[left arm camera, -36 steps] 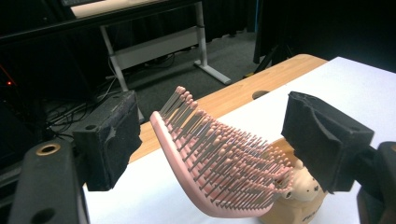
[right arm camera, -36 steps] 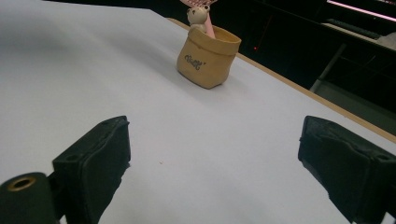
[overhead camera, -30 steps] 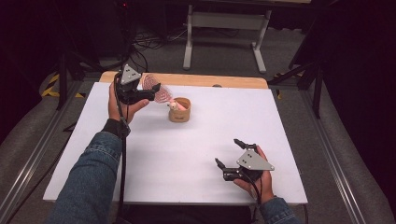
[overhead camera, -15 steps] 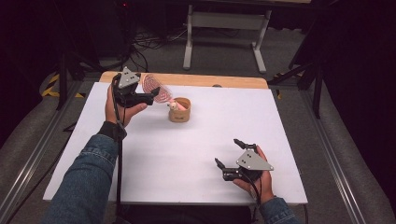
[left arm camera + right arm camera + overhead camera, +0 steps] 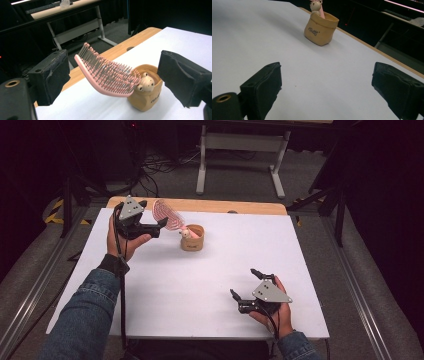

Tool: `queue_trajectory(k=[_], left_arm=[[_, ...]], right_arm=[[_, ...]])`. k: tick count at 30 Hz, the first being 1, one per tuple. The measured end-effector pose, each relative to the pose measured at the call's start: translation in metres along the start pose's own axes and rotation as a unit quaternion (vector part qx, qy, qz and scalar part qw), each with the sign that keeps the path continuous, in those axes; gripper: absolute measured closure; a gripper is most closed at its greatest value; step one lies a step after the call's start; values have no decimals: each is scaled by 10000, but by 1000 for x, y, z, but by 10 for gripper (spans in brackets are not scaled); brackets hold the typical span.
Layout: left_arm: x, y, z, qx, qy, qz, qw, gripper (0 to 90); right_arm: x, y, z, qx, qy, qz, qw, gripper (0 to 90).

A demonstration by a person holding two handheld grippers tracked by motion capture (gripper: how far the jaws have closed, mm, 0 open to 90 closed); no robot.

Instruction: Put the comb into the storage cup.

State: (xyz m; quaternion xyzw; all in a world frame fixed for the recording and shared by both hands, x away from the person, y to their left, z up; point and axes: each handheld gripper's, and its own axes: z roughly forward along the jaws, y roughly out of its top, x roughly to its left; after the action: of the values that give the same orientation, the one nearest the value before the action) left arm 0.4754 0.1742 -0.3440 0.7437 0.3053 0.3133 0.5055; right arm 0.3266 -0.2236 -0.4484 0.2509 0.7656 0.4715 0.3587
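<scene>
A pink hairbrush [image 5: 167, 215] stands handle-down in a small tan sack-shaped holder [image 5: 192, 240] at the back middle of the white table. It leans left with its bristles [image 5: 107, 72] up. A little bear figure [image 5: 145, 82] peeks from the holder [image 5: 146, 101]. My left gripper [image 5: 152, 215] hovers just left of the brush head, open, its jaws on either side and clear of it. My right gripper [image 5: 243, 282] rests open near the front right with nothing between its jaws. From there the holder [image 5: 320, 28] and bear [image 5: 316, 5] stand farther off.
The white tabletop [image 5: 225, 265] ends at a bare wooden strip [image 5: 250, 207] along the far edge. Beyond it stand a white metal frame [image 5: 240, 150] and loose cables [image 5: 165, 162] on the grey floor. Rails run along both sides of the table.
My left gripper has drawn back a little to the left, away from the brush head. The brush stays leaning in the holder. The right gripper has not moved.
</scene>
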Motion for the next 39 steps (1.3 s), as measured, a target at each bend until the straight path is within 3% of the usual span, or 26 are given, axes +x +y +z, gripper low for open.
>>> queue_trajectory(k=[22,39], left_arm=[[-11,-18,-16,-207,-107,60,9997,100],[-28,-38,-22,-210,-145,330,9991,93]], right_arm=[[-1,0,-1,-12,-9,9,10000,98],[0,0,-1,-21,-3,-20,10000,98]])
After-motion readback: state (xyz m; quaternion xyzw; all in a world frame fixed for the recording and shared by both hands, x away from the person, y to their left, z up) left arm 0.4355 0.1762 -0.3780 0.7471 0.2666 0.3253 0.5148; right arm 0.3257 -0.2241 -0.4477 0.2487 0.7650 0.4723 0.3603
